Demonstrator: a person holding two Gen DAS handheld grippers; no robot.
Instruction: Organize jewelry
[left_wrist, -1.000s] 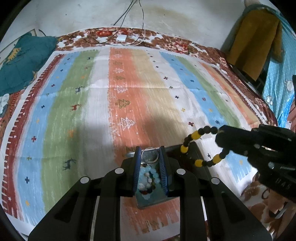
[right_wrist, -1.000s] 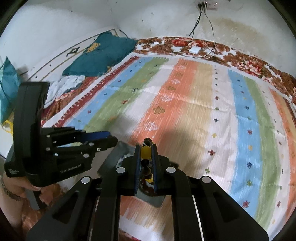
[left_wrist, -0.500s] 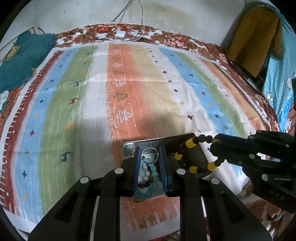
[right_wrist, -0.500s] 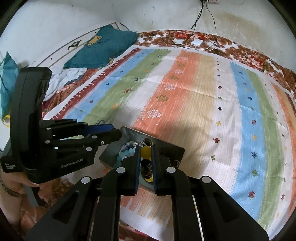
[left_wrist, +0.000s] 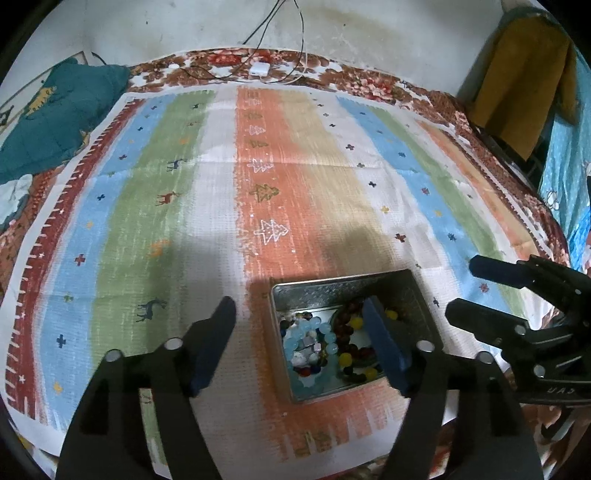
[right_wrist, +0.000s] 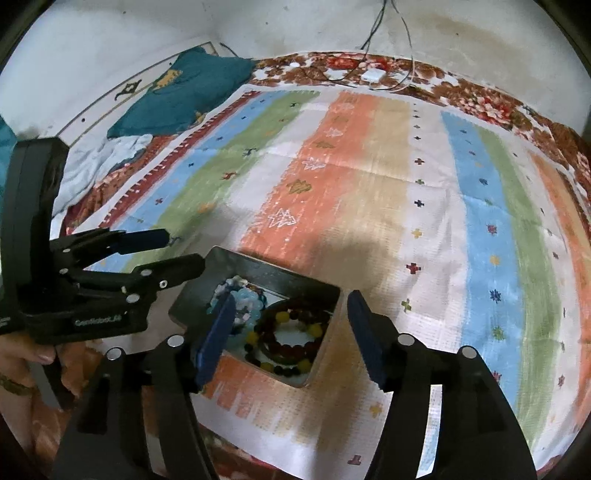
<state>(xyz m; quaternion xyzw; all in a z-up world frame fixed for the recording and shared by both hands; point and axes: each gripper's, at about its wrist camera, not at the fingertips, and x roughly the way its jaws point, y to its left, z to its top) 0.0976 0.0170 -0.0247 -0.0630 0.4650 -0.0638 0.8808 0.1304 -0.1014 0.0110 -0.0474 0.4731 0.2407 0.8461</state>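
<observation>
left gripper (left_wrist: 299, 328): jaws spread wide and empty, low in the left wrist frame; the right-hand finger hangs over the tin's middle, the other over bare cloth to the tin's left.
right gripper (right_wrist: 288, 332): jaws wide apart, nothing between them, straddling the tin in the lower centre of the right wrist frame.
metal tin (left_wrist: 417, 291): shallow and rectangular, sitting on the striped cloth (left_wrist: 177, 206) low and right of centre in the left view.
pale blue bead bracelet (left_wrist: 314, 332): lying inside the tin on its left side, with small mixed beads in its ring.
black and yellow bead bracelet (right_wrist: 284, 365): lying in the tin beside a dark red beaded one, touching it.
left view only: a mustard garment (left_wrist: 524, 74) hanging at upper right, and the right gripper's open fingers at the right edge.
right view only: the hand (right_wrist: 33, 354) holding the left gripper's grip at the lower left, and white cloth bunched by the teal cushion (right_wrist: 184, 92) at upper left.
both views: a white charger (left_wrist: 258, 69) and cables on the floral bedding at the top.
change, left: half a second ago its jaws were pinched on the blue bracelet and a ring; now they are parted and the bracelet rests in the tin.
change, right: earlier its jaws clamped the black and yellow bracelet above the tin; now released, the bracelet lies inside.
</observation>
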